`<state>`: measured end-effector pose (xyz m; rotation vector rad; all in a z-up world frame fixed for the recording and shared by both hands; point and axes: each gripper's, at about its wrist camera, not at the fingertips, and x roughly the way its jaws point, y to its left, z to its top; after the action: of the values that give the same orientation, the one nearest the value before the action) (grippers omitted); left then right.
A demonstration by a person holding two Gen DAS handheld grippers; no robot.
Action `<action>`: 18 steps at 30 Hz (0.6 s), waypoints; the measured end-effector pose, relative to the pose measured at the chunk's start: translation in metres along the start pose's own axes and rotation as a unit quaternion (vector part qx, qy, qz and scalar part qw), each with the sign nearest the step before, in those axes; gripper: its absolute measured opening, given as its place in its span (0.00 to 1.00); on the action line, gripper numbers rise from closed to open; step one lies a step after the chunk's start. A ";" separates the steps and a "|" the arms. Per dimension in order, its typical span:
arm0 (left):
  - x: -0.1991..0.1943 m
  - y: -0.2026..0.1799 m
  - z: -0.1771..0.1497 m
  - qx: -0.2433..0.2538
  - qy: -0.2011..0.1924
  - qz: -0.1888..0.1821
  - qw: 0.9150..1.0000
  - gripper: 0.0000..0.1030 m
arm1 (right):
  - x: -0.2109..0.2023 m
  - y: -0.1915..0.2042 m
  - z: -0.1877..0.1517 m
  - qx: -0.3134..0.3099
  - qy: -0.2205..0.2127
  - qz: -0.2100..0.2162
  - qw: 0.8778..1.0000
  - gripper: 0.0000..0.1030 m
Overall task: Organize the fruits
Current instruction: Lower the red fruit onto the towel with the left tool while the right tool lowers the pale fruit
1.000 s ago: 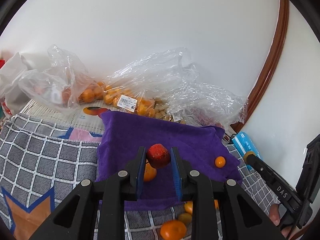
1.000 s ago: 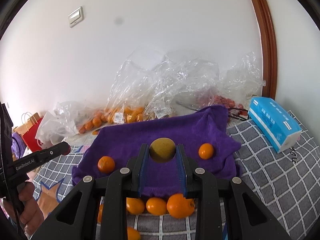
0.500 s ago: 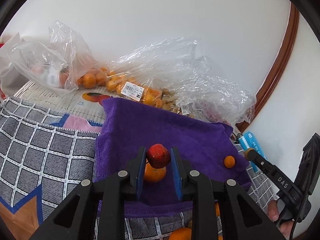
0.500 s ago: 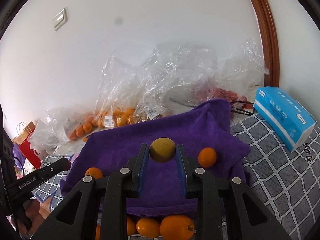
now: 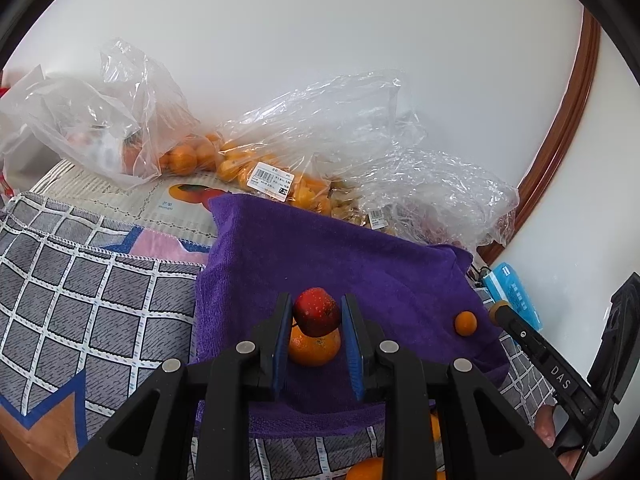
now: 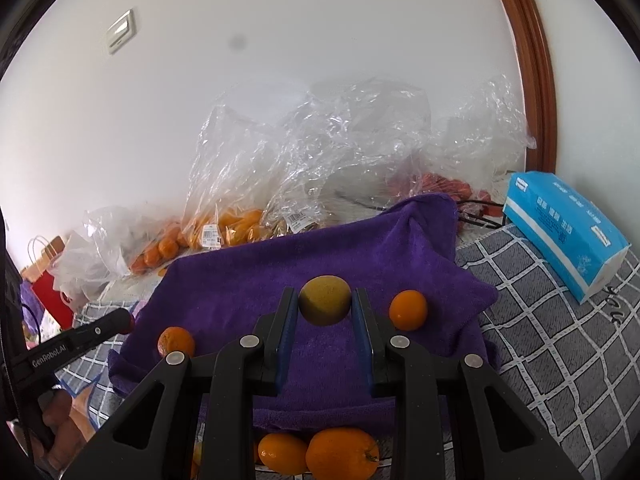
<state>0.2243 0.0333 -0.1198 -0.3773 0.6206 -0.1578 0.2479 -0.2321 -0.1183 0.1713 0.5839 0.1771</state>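
Left gripper [image 5: 316,314] pinches a red fruit [image 5: 316,311] above an orange [image 5: 314,350] lying on the purple towel [image 5: 340,256]. Right gripper [image 6: 325,306] pinches a yellowish fruit [image 6: 325,305] over the same towel, between two oranges [image 6: 408,309] resting on it. More oranges [image 6: 342,454] lie just below the towel's near edge, plastic bags [image 6: 256,184] of fruit line the wall, and a blue tissue pack [image 6: 564,228] sits on the checked cloth [image 6: 560,328].
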 end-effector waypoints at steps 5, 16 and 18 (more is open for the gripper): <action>0.003 -0.001 -0.001 0.004 0.003 0.002 1.000 0.23 | -0.001 0.010 -0.002 -0.030 -0.006 -0.008 1.000 0.27; 0.009 0.002 -0.001 0.002 0.009 0.005 1.000 0.23 | 0.004 0.001 -0.002 -0.008 0.000 -0.003 1.000 0.27; 0.009 0.002 -0.002 0.003 0.009 0.006 1.000 0.23 | 0.004 -0.001 -0.002 -0.003 0.001 -0.003 1.000 0.27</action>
<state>0.2303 0.0325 -0.1264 -0.3669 0.6398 -0.1515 0.2506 -0.2321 -0.1223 0.1642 0.5864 0.1737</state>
